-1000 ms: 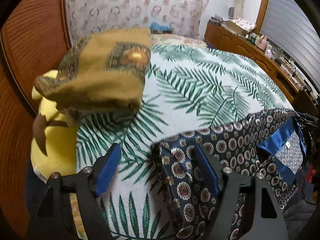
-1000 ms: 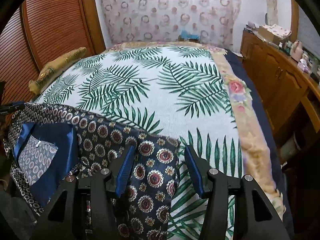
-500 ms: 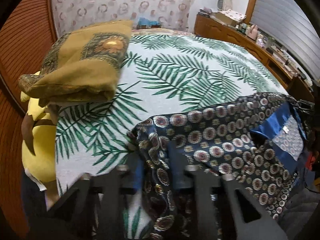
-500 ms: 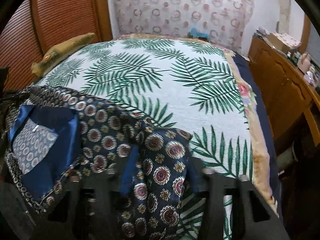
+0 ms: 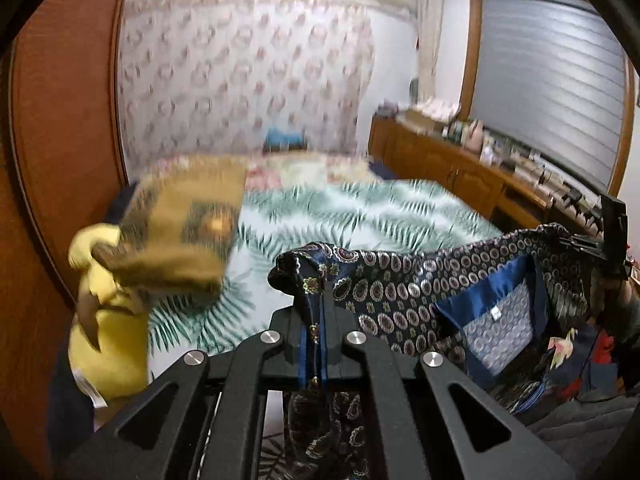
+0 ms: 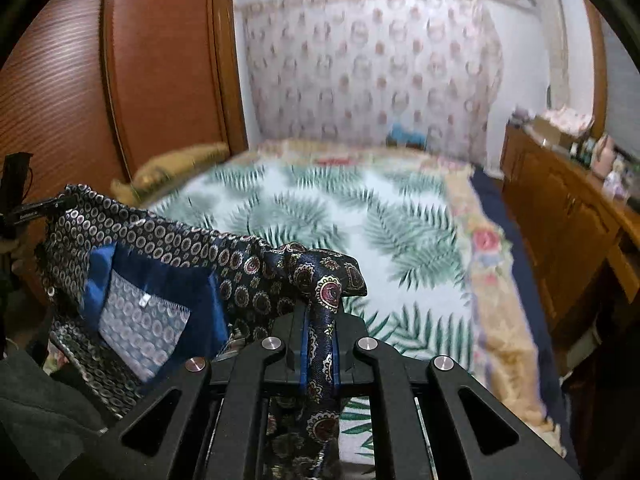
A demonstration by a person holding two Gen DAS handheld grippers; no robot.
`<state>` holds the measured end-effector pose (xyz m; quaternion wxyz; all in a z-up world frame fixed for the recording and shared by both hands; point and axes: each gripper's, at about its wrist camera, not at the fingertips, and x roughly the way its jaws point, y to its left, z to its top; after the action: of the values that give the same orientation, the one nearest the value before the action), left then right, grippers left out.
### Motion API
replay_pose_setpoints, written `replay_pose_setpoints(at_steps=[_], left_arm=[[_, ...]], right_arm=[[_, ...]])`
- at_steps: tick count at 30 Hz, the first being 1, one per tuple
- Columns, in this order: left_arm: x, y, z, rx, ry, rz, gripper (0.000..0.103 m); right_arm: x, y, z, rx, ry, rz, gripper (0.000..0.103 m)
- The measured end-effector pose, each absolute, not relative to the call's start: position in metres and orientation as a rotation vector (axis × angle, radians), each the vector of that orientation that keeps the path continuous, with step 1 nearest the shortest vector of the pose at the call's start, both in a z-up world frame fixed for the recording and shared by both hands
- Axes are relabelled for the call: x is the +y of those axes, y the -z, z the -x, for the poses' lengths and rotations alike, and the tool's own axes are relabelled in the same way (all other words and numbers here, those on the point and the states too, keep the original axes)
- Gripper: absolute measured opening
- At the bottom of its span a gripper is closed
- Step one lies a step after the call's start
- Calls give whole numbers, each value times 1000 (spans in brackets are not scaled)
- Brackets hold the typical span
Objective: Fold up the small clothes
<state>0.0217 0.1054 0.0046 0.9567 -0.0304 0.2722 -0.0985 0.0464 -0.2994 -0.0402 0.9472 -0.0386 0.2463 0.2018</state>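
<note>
A dark navy garment [image 5: 400, 292] printed with round medallions, with a blue lining and a pale patterned patch, hangs stretched between my two grippers above the near edge of the bed. My left gripper [image 5: 316, 312] has one bunched corner between its blue pads, and its jaws are closing tight on the cloth. In the right wrist view the same garment [image 6: 168, 240] sags to the left. My right gripper [image 6: 320, 320] pinches the other corner, its jaws likewise closing on the fabric. Both pairs of pads press on the cloth.
The bed's palm-leaf cover [image 6: 360, 220] stretches ahead. A folded olive-gold cloth [image 5: 184, 232] lies on a yellow garment [image 5: 108, 344] at the bed's left side. A wooden wardrobe [image 6: 160, 60] stands on the left, and a low cluttered wooden cabinet [image 6: 560, 208] runs along the right.
Both grippers went from open around the garment's corners to clamped on them. They then rose and tilted up, lifting the garment's edge off the bed.
</note>
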Motion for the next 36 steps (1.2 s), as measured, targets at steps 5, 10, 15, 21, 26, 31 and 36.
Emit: replay_pose_setpoints(at_steps=[5, 10, 15, 21, 26, 31, 36], left_arm=[[103, -51, -10, 418, 180, 47, 5], [108, -91, -40, 345, 151, 20, 5], [112, -114, -102, 340, 93, -10, 5], [125, -76, -210, 455, 5, -62, 20], [144, -20, -236, 593, 17, -32, 37], [141, 4, -215, 659, 71, -13, 42], [117, 22, -192, 693, 123, -8, 42]], right_arm=[[-306, -6, -21, 371, -397, 100, 7], [-306, -63, -20, 264, -388, 163, 7], [-295, -108, -70, 228, -334, 249, 7], [-252, -94, -200, 347, -179, 328, 9], [-235, -28, -287, 634, -82, 287, 41], [-229, 15, -275, 680, -123, 291, 47], [-257, 18, -249, 672, -192, 226, 55]])
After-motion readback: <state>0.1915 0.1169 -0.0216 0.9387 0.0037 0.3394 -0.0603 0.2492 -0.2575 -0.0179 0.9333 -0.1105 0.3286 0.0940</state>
